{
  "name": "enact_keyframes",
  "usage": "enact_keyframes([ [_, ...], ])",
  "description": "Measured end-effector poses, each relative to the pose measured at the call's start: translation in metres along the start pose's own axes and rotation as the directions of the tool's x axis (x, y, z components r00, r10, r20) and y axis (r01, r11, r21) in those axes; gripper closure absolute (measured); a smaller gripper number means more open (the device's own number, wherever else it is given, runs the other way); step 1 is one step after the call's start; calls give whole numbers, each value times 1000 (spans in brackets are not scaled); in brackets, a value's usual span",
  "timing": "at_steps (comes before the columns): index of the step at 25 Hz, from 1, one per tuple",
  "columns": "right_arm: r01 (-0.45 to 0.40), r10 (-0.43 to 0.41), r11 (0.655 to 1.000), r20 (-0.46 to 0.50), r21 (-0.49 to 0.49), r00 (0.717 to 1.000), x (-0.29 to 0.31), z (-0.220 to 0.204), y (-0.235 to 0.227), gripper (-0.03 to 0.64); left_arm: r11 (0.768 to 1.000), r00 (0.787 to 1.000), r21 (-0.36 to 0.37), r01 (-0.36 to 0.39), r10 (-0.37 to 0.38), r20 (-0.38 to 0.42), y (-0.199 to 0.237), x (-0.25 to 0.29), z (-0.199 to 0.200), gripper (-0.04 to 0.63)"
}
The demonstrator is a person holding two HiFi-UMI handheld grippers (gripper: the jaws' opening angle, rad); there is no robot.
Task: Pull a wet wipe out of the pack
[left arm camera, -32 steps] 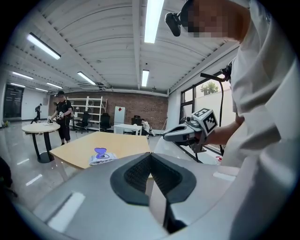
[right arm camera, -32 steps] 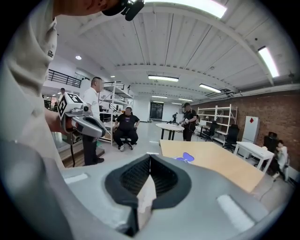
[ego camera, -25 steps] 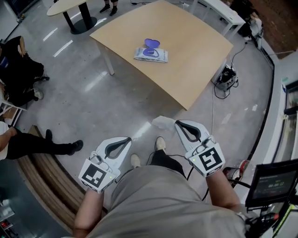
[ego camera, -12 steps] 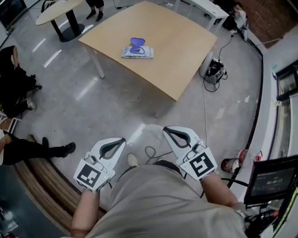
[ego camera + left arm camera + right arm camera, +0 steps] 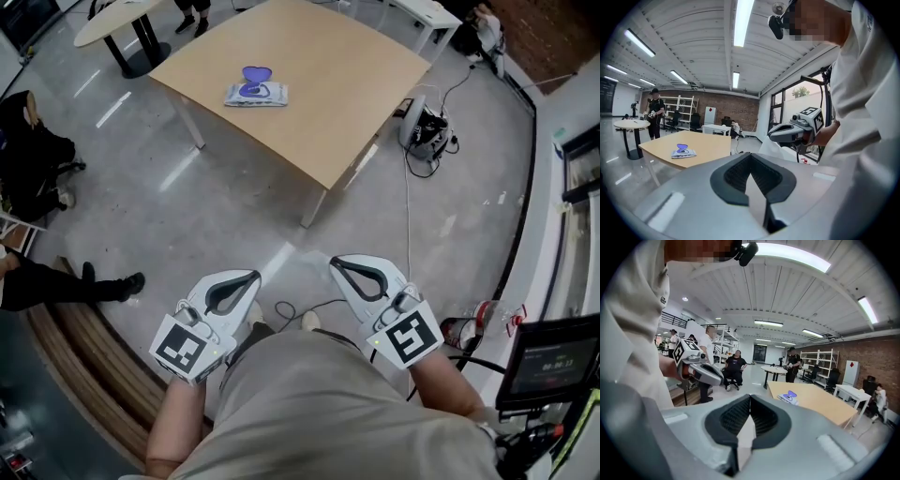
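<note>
Head view: wipe pack, purple lid up, lies on the table, well apart from both grippers, which are held low over the floor. Only the left gripper view clearly shows a white wipe hanging from the right gripper's closed jaws. Left gripper: jaws closed, empty.

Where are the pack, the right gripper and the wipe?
pack [image 5: 257, 95]: head view, on its white body.
right gripper [image 5: 336, 263]: head view, at its closed fingertips.
wipe [image 5: 775, 149]: left gripper view, on the white sheet hanging below the right gripper.
</note>
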State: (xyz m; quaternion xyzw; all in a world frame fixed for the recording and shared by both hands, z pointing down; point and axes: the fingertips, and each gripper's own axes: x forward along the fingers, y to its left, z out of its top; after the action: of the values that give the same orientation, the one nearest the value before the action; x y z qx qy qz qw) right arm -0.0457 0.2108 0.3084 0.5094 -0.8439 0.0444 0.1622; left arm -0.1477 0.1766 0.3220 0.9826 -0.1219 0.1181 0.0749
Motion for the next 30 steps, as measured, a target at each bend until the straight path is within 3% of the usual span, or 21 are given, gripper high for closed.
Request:
enact_keyframes([
  [12,-68,70,997,36,-40,997,-66,-49,-2,614,999,998,-8,-49,49,-38,-81,37,-30,591],
  [22,-79,79,997,61,-12,995,-98,-64,-8,614,998,994,3,-66,66,-89,-108,53,-28,591],
  [30,-72,71,997,67,13,995,-97,-67,-25,614,997,995,30,-64,66,-72,-101,66,-18,591],
])
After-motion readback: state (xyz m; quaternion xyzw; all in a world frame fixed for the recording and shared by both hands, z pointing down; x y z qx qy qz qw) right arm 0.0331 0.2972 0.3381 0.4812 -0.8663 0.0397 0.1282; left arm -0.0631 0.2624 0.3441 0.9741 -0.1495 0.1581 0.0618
